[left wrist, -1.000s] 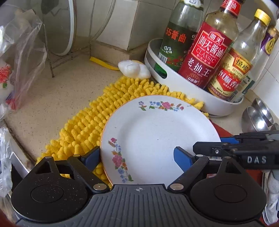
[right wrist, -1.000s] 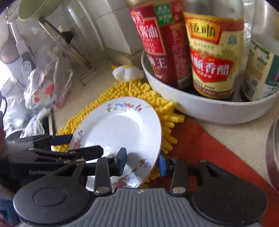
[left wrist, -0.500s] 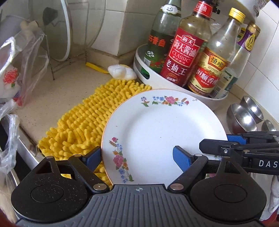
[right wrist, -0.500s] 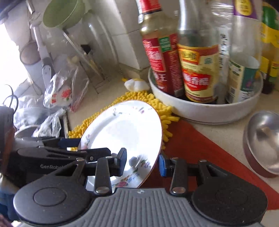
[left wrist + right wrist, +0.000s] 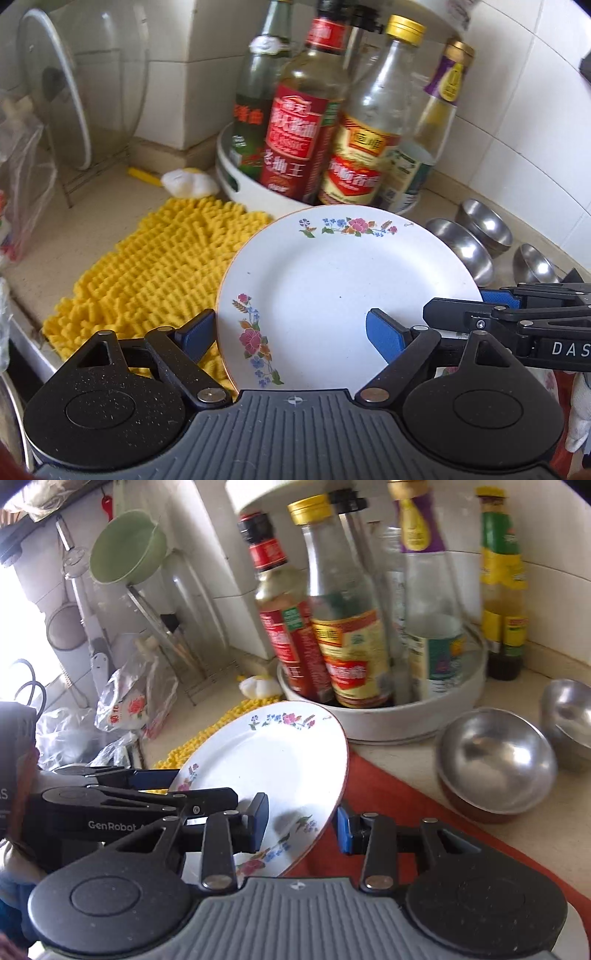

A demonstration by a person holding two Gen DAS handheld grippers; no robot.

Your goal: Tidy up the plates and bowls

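While my right tongs (image 5: 301, 823) pinch white floral round plate (image 5: 347, 291) aloft, left tongs (image 5: 291, 332) gape, straddling rim; steel bowls (image 5: 496, 760) on desk (image 5: 406, 753) unsorted.

Beige countertop (image 5: 92, 221): yellow mat (image 5: 155, 273), red cloth (image 5: 399, 801), white bottle tray (image 5: 413, 720), steel bowls (image 5: 495, 760).

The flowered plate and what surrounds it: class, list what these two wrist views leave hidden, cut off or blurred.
- Flowered plate: near rim, left wrist view, hidden behind the gripper body.
- Left gripper: pad contact unclear; one pad sits behind the rim.
- Bottles: labels blurred, right wrist view.
- Rightmost steel bowl: cut by the frame edge.
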